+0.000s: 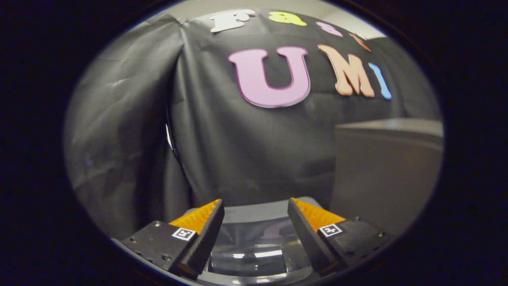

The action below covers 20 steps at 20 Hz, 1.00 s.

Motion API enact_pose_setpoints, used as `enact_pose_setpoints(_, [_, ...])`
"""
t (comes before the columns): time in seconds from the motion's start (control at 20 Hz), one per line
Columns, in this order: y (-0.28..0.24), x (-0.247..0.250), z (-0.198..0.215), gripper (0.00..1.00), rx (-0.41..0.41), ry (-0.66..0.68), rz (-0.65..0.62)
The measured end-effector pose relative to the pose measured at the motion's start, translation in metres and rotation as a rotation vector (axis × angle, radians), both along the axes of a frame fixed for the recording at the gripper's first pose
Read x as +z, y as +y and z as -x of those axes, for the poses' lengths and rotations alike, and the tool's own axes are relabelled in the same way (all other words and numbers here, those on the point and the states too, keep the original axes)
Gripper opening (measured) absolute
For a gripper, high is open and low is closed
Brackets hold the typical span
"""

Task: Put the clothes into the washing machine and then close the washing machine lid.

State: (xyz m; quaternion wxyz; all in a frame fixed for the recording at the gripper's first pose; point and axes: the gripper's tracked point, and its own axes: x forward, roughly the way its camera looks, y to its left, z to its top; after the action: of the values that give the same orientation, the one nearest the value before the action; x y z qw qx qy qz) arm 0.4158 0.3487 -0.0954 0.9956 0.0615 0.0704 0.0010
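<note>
Jaws spread wide, pinching nothing, hanging over the washing machine lid (254,254), whose glossy transparent panel lies just below and between them. Lid apparently down already or close to it; hard to tell for sure. No clothes visible. To finish well: press evenly on the panel's near edge, straight down, avoiding a slip across the slick surface. Grey cabinet (387,174) at right.
</note>
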Motion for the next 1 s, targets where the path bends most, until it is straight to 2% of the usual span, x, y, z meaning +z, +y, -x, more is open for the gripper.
enact_pose_setpoints(0.1, [-0.001,0.003,0.001,0.96,-0.031,-0.016,-0.002])
enact_pose_setpoints(0.25, [0.001,-0.001,0.008,0.97,-0.012,0.014,0.053])
enact_pose_setpoints(0.55, [-0.003,0.002,0.006,0.97,0.003,0.004,0.085])
enact_pose_setpoints(1.0, [-0.013,0.019,0.039,0.97,0.026,-0.011,0.193])
